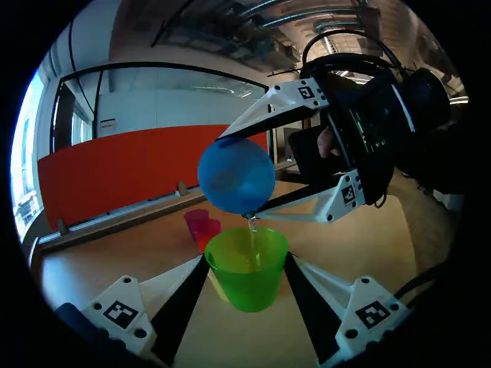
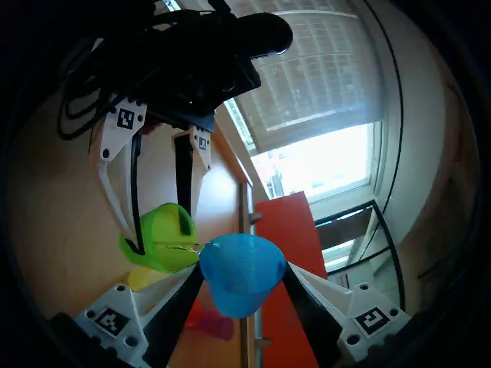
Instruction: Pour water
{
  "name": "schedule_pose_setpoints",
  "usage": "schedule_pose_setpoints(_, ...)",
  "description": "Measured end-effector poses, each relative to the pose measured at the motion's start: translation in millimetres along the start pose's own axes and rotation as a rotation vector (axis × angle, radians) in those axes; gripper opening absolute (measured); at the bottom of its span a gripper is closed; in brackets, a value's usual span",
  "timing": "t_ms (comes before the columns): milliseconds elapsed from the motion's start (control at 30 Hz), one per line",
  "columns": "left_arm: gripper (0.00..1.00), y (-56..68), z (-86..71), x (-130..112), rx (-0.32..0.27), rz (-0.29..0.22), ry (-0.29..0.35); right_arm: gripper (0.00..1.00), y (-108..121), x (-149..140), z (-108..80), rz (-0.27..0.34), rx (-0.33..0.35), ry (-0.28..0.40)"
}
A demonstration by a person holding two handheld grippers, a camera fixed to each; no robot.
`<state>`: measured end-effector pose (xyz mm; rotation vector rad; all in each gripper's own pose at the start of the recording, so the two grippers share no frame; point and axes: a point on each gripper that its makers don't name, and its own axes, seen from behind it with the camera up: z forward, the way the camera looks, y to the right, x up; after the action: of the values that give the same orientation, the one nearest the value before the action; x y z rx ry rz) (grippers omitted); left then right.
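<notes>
A green cup (image 1: 248, 270) stands upright between the fingers of my left gripper (image 1: 247, 270), which is shut on it above a wooden table (image 1: 368, 245). Over it, my right gripper (image 1: 245, 178) holds a blue cup (image 1: 236, 175) tipped on its side, and a thin stream of water (image 1: 251, 236) falls from its rim into the green cup. In the right gripper view the blue cup (image 2: 242, 273) sits clamped in my right gripper (image 2: 242, 276), its rim touching the lip of the green cup (image 2: 161, 239) held by the left gripper (image 2: 161, 236).
A pink cup (image 1: 196, 221) and a red cup (image 1: 208, 232) stand on the table behind the green one. A yellow cup (image 2: 142, 277) lies just below the green cup. An orange wall panel (image 1: 123, 172) and glass partition run along the table's far side.
</notes>
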<state>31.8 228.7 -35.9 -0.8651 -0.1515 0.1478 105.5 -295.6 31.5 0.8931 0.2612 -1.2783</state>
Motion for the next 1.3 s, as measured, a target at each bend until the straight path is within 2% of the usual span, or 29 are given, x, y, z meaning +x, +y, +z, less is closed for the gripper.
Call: schedule_pose_setpoints(1300, 0.87, 3.6, 0.6, -1, -0.007, 0.01, -0.009, 0.93, -5, 13, -7.0, -0.087, -0.013, -0.008)
